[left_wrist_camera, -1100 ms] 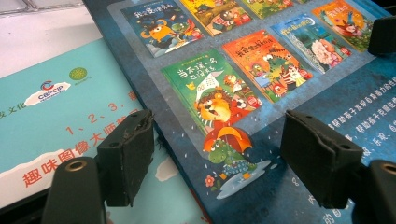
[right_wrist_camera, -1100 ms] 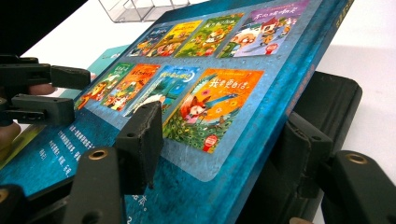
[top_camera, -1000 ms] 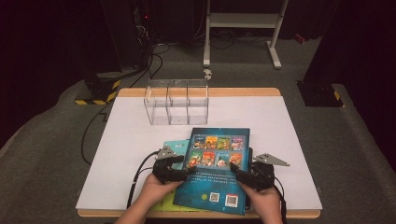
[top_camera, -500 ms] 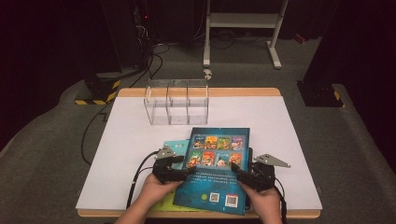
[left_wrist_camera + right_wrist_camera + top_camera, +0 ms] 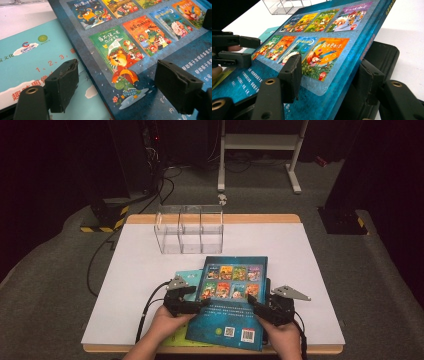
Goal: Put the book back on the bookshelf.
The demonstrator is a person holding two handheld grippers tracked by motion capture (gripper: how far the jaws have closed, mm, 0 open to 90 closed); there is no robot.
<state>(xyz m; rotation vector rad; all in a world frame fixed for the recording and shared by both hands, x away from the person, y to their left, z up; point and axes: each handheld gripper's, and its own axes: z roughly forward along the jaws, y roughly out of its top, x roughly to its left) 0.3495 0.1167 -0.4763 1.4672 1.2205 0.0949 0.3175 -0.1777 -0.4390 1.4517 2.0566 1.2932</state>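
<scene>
A dark blue picture book (image 5: 231, 305) lies back cover up at the near edge of the white desk (image 5: 320, 270), overlapping a turquoise booklet (image 5: 189, 279); the right gripper (image 5: 256, 304) clamps the book's right edge, one jaw on the cover and one beneath, that edge tilted up off a black object below it; the left gripper (image 5: 200, 304), whose jaws have just been opening, stands apart over the book's left edge, pressing nothing; a clear three-compartment organiser (image 5: 189, 229) stands farther back.
</scene>
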